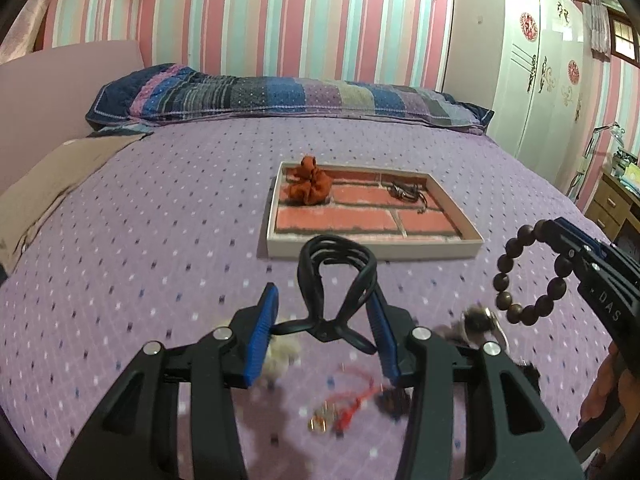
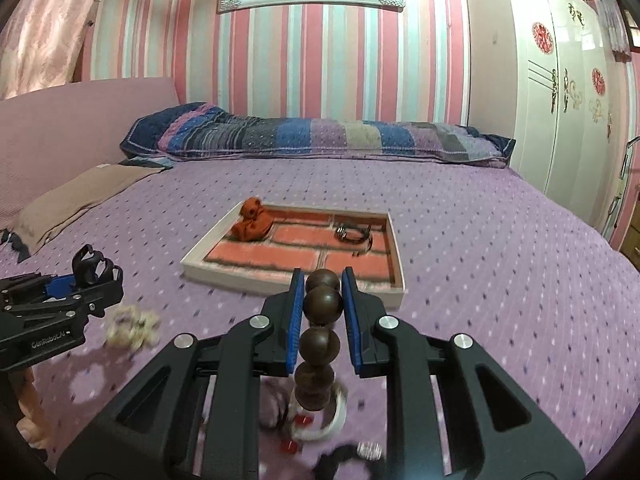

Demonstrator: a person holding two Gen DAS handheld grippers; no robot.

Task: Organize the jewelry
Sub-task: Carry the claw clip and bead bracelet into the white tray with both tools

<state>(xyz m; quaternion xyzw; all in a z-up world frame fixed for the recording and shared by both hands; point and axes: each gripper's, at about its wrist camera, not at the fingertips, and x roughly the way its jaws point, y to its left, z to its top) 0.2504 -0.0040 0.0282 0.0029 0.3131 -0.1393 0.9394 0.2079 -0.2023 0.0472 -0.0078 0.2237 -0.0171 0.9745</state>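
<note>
A: Left gripper (image 1: 324, 322)?
B: Jaws partly apart, pressed on a looped bundle of black cord (image 1: 338, 276), held clear above the purple dotted bedspread (image 1: 160, 240).

A: Right gripper (image 2: 322, 304)?
B: Jaws narrow, clamped on a bracelet of round dark brown wooden beads (image 2: 322, 304); rest of the string hanging below the pads, off the bed.

A: Tray?
B: Shallow white-rimmed rectangular tray with a brick-pattern base (image 1: 372, 246), near the middle of the bed, ahead of both grippers. Inside: a rust-orange fabric scrunchie (image 1: 308, 186) at the far left corner, a dark cord piece with metal bits (image 1: 408, 192) toward the far right corner.

A: Loose on the bedspread?
B: Toward the near edge, blurred: a cream fluffy hair tie (image 2: 132, 326), a red string with small gold pieces (image 1: 344, 408), a white ring (image 2: 328, 424) beside some dark items, too smeared to identify.

A: Far edge?
B: Striped blue and purple pillow (image 1: 280, 100) along it, folded tan cloth (image 1: 60, 184) at the far left corner.
</note>
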